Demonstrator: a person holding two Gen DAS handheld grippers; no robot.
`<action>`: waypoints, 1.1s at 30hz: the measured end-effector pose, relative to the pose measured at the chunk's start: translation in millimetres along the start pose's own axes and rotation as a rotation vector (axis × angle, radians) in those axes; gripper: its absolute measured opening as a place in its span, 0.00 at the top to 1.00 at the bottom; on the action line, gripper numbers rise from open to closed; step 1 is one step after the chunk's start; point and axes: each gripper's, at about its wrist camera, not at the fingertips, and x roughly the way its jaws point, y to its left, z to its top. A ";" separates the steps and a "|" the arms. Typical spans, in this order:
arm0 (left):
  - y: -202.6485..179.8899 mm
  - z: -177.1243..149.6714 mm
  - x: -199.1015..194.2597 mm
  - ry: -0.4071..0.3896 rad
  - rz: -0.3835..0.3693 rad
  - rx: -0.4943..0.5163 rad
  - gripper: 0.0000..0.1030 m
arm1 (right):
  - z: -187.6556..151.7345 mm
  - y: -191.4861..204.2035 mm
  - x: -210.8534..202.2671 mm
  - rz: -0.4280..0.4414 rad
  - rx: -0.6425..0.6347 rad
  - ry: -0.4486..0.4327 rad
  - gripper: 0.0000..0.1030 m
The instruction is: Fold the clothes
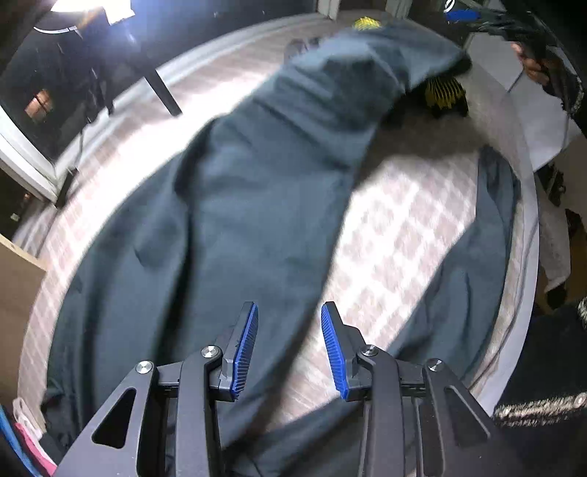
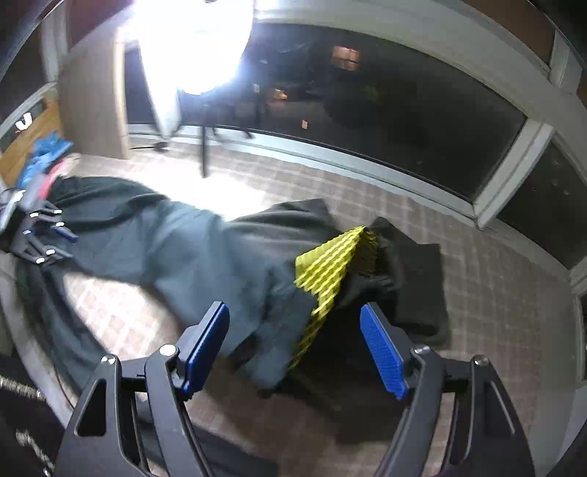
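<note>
Two grippers hang above a dark grey-green garment (image 1: 234, 205) spread over a checked pink-and-white bed cover (image 1: 396, 227). The left gripper (image 1: 289, 350) points steeply down at the near part of the cloth, its blue-padded fingers (image 1: 245, 352) partly apart; fabric lies below the gap, but the pads do not press on it and nothing is held. The right gripper (image 2: 295, 348) also tilts downward, its jaws set wide with blue pads (image 2: 383, 352) on either side of the folded far end of the garment (image 2: 205, 257); the cloth sits beneath and between them without contact, so it grips nothing. In the left wrist view the right gripper (image 1: 488, 22) shows at the far right, gripped by a hand (image 1: 533, 64), raised clear of the bed. In the right wrist view the left gripper (image 2: 47, 235) appears at the far left, low over the other end of the garment. One long section of the garment runs diagonally across the bed, and a second strip (image 1: 473, 249) lies along the right edge. A yellow-and-black striped piece (image 2: 330, 271) lies partly under the far end, on top of black folded cloth (image 2: 414, 279). A dark window (image 2: 385, 110) runs along the far side of the bed, with a bright lamp (image 2: 198, 40) to its left.
</note>
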 end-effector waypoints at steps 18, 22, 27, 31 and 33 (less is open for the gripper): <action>65.2 -30.6 -5.3 -0.013 0.042 -0.133 0.67 | 10.6 73.6 -15.4 -0.232 -0.329 -0.068 0.78; 86.0 -35.8 -9.3 -0.012 0.062 -0.162 0.67 | 7.6 57.8 -31.1 -0.456 -0.404 -0.184 0.76; 111.0 -20.4 -11.9 -0.015 0.101 -0.145 0.66 | -15.8 -5.0 43.3 -0.228 -0.198 0.266 0.71; 133.1 -5.4 -8.4 0.003 0.142 -0.135 0.66 | 3.7 -40.8 27.4 -0.031 0.011 0.177 0.47; 143.7 0.0 -5.1 0.015 0.156 -0.139 0.66 | 21.3 -50.3 24.4 0.022 0.024 0.154 0.46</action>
